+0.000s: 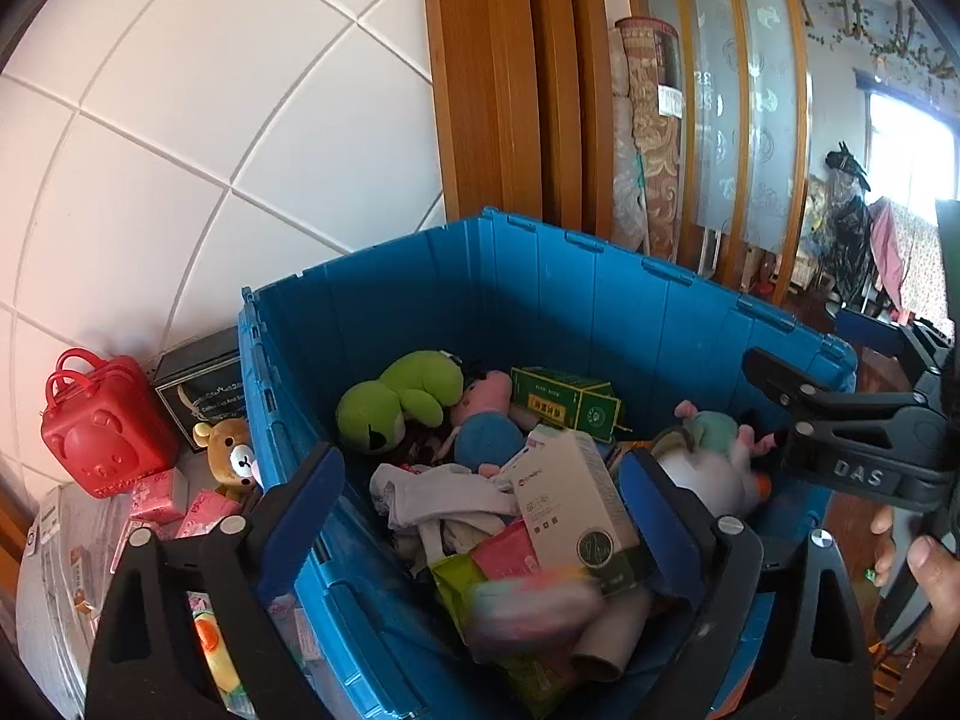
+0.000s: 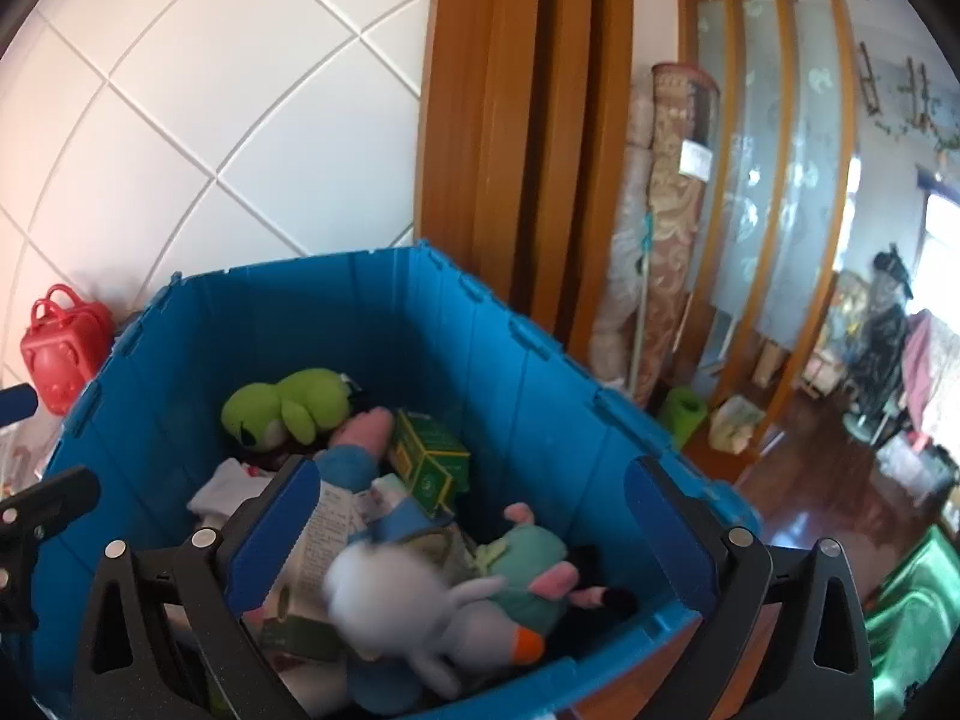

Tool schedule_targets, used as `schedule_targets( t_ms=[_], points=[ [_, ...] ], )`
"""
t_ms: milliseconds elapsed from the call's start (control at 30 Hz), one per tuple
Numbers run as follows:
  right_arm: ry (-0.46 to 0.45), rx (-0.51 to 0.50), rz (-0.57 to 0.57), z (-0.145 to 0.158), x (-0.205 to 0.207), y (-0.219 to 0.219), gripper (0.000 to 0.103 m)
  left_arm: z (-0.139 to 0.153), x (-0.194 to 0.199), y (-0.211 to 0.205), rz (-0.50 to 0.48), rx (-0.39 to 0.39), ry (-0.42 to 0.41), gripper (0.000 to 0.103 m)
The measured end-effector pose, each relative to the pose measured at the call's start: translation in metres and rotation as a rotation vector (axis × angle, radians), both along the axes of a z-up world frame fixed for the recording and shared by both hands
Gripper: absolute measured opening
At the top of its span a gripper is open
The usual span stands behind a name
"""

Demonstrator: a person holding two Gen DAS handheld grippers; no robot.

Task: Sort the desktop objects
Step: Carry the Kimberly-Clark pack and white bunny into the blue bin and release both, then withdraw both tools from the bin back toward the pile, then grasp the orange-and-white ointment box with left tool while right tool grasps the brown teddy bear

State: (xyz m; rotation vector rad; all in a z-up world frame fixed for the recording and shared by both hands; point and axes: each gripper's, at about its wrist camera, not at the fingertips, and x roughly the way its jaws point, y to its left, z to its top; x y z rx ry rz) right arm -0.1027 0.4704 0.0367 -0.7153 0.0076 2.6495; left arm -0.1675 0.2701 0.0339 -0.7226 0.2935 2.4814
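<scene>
- While you hold both grippers tilted down over the blue bin (image 1: 420,276), your left gripper (image 1: 480,516) straddles its near-left wall and your right gripper (image 2: 474,516) hangs over its near-right corner.
- Your right hand (image 1: 924,570) shows in the left view, wrapped round the right gripper's handle, outside the bin's right wall.
- Left fingers (image 1: 306,510) stand wide apart, gripping nothing; a blurred pink packet (image 1: 534,606) sits low between them, clear of both pads, at the bin's near edge.
- Right fingers (image 2: 270,528) stand just as wide, also gripping nothing; a blurred white plush (image 2: 396,594) with an orange tip lies between them inside the bin, touching neither pad.
- Inside the bin, towards its far wall: a green frog plush (image 1: 402,396), a pink-and-blue plush (image 1: 486,420) and a green box (image 1: 570,402).
- Nearer the bin's middle: a white box (image 1: 570,504) tilted on a pale cloth (image 1: 432,498), and a teal plush (image 2: 528,564) by the right wall.
- Outside the bin's left wall: a red case (image 1: 102,426), a bear plush (image 1: 231,456), a dark box (image 1: 198,384) and pink packs (image 1: 174,498).
</scene>
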Motion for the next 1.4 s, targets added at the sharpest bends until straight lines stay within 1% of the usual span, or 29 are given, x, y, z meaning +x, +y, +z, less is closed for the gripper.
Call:
schedule_targets(
  t_ms=[133,233,300,400,600,733,900,1033,1133,1200,1400],
  points=[
    [0.029,0.014,-0.006,0.013,0.013,-0.012,0.103,0.007,0.008,-0.015,0.003,0.036,0.047,0.096],
    [0.077,0.003,0.008,0.028,0.024,-0.028,0.103,0.016,0.013,-0.037,0.011,0.064,0.091,0.097],
    [0.115,-0.008,0.033,0.039,0.030,-0.044,0.103,0.019,0.013,-0.058,0.017,0.081,0.100,0.097],
    [0.156,-0.008,0.083,0.053,0.032,-0.076,0.103,0.019,0.006,-0.093,0.036,0.095,0.093,0.097],
    [0.221,-0.016,0.195,0.072,0.012,-0.159,0.103,0.004,-0.022,-0.190,0.178,0.088,0.057,0.097],
    [0.219,-0.043,0.273,0.075,-0.013,-0.208,0.103,-0.012,-0.041,-0.254,0.281,0.057,0.035,0.097],
    [0.165,-0.061,0.366,0.066,-0.056,-0.268,0.103,-0.037,-0.076,-0.335,0.417,0.032,-0.039,0.097],
    [0.079,-0.064,0.430,0.046,-0.104,-0.306,0.103,-0.063,-0.108,-0.397,0.529,0.024,-0.109,0.097],
    [-0.039,-0.068,0.464,0.020,-0.152,-0.328,0.103,-0.085,-0.135,-0.432,0.588,0.010,-0.161,0.097],
    [-0.102,-0.077,0.470,-0.001,-0.181,-0.337,0.103,-0.105,-0.159,-0.456,0.635,0.000,-0.212,0.097],
    [-0.296,-0.104,0.460,-0.076,-0.269,-0.356,0.103,-0.168,-0.223,-0.514,0.754,-0.042,-0.357,0.097]
  ],
)
